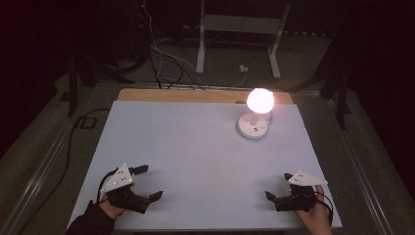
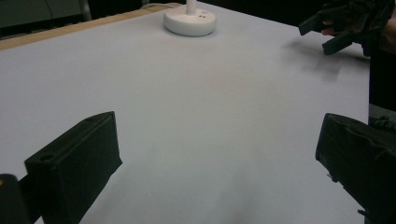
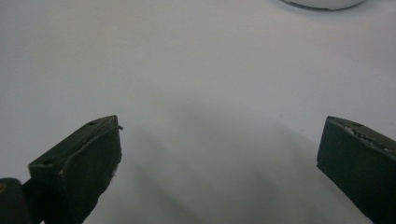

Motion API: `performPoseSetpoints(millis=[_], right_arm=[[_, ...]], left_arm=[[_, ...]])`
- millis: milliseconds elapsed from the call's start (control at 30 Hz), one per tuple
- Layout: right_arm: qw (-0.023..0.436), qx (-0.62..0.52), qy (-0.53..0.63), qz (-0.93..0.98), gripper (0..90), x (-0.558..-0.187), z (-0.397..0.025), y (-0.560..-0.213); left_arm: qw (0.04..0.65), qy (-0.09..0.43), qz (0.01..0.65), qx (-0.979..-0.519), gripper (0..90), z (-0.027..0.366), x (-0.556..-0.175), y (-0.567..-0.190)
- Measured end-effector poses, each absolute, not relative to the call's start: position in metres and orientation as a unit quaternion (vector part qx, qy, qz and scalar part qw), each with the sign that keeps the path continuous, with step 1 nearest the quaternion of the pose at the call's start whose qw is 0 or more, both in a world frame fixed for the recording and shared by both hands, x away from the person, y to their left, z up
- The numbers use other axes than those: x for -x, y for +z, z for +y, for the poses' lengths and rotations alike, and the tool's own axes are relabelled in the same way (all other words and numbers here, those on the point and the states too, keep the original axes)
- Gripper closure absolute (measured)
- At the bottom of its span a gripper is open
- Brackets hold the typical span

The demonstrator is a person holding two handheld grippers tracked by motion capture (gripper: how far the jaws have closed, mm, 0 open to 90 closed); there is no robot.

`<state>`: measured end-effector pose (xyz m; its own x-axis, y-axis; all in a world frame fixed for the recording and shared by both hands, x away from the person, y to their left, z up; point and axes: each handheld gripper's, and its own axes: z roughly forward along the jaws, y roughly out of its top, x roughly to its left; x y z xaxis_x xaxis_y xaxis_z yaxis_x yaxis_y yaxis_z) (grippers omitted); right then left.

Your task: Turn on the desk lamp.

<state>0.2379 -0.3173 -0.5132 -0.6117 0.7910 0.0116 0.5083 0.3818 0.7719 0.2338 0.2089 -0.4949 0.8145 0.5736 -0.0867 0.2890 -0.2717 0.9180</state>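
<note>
One lamp stands on the counter, toward the far right part of the pale sheet that covers it. The lamp consists of one round white base, one short white stem and one globe-shaped bulb, which is lit. Small dark marks appear on the top of the base; they are too small to read, and no brand, label or writing is legible anywhere in the three views.

Two grippers are present, one in each hand, both at the near edge of the counter and well apart from the lamp. The left gripper sits at the near left; its two black jaws are spread wide with nothing between them, as confirmed in the left gripper view, where bare counter surface lies between the jaws. The right gripper sits at the near right; its two jaws are likewise spread wide and hold nothing. Each gripper carries one grey three-cornered plate on top.

In the left gripper view, the lamp base lies far ahead and the right gripper shows at the upper right. A strip of bare wood runs along the far edge of the counter.
</note>
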Motion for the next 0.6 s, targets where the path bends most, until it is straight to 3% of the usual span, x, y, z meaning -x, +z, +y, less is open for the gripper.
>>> performPoseSetpoints(millis=[600], right_arm=[[0.185, -0.404, 0.388, 0.808, 0.0, -0.2436, -0.3192, -0.5136]], left_arm=[[0.534, 0.131, 0.272, -0.79, 0.3, 0.2078, -0.2341, -0.4949]])
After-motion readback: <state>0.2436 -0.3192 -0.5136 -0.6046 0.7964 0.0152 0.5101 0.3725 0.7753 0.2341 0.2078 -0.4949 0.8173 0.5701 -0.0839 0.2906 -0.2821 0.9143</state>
